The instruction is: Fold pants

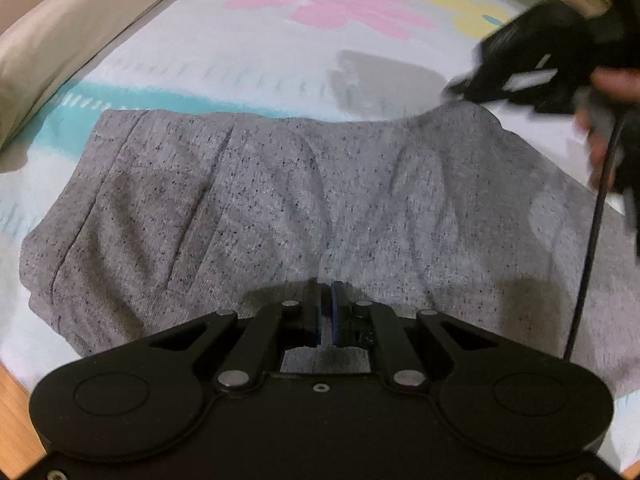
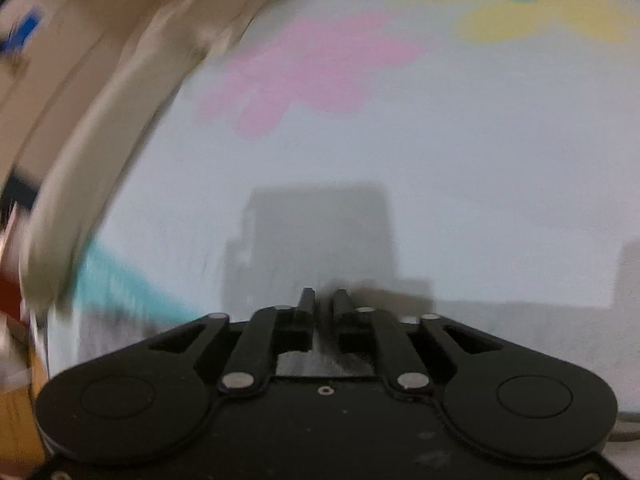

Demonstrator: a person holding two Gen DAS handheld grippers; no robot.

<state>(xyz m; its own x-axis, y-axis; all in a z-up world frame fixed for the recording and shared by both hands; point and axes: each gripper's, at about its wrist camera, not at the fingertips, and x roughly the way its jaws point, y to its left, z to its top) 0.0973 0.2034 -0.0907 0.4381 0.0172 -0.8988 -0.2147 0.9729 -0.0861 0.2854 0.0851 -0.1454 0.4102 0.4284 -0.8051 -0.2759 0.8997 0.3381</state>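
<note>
Grey speckled pants (image 1: 280,200) lie spread across a flower-print bed sheet (image 1: 248,60). My left gripper (image 1: 325,292) is at their near edge, jaws close together and pinching a fold of the grey cloth. My right gripper (image 1: 456,90), held by a person's hand (image 1: 612,84), has its tip at the far right corner, which rises in a peak to it. The right wrist view is blurred. There the right gripper (image 2: 323,296) shows a narrow gap with grey cloth in it, and the pants (image 2: 520,328) run along the bottom.
A beige pillow or cover (image 1: 60,40) lies along the far left of the bed. A black cable (image 1: 588,240) hangs from the right gripper over the pants. A wooden bed edge (image 1: 12,412) shows at the near left.
</note>
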